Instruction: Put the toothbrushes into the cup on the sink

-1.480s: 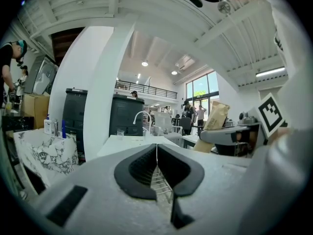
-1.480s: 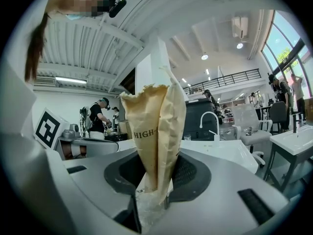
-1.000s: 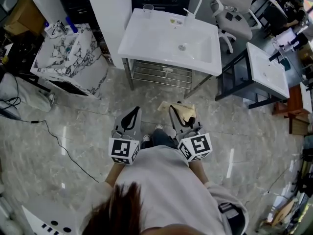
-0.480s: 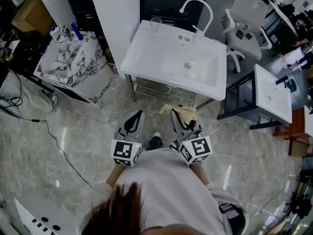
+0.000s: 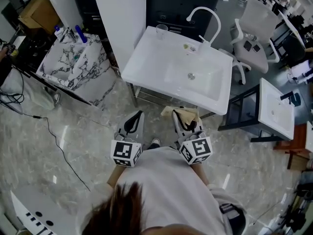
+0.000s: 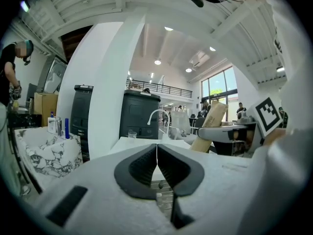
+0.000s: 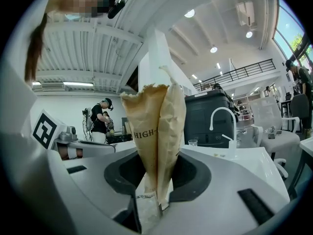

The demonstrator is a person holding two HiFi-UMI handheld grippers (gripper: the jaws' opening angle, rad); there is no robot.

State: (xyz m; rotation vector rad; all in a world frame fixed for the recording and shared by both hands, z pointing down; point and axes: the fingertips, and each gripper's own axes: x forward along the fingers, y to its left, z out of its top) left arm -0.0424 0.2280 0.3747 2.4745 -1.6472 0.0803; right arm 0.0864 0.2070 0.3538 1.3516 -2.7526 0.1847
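The cup (image 5: 161, 30) stands on the far left corner of the sink (image 5: 146, 62), left of the tap (image 5: 207, 12). It lies ahead of both grippers and well apart from them, and the person stands at the sink's near edge.

The right gripper (image 5: 184, 123) pinches a brown paper packet (image 7: 157, 126) between its jaws. The packet's long axis runs out past the jaw tips toward the sink. No bare toothbrushes show, so they are probably inside this packet. From these jaws the cup is far and to the left, across the basin.

The left gripper (image 6: 157, 166) has its jaws pressed together on nothing. It is the nearer one to the cup's side and looks almost straight at it.

Both grippers are held low and close in front of the body, side by side and roughly level, pointing at the sink. The coming move likely needs a long reach far and left with the right hand.
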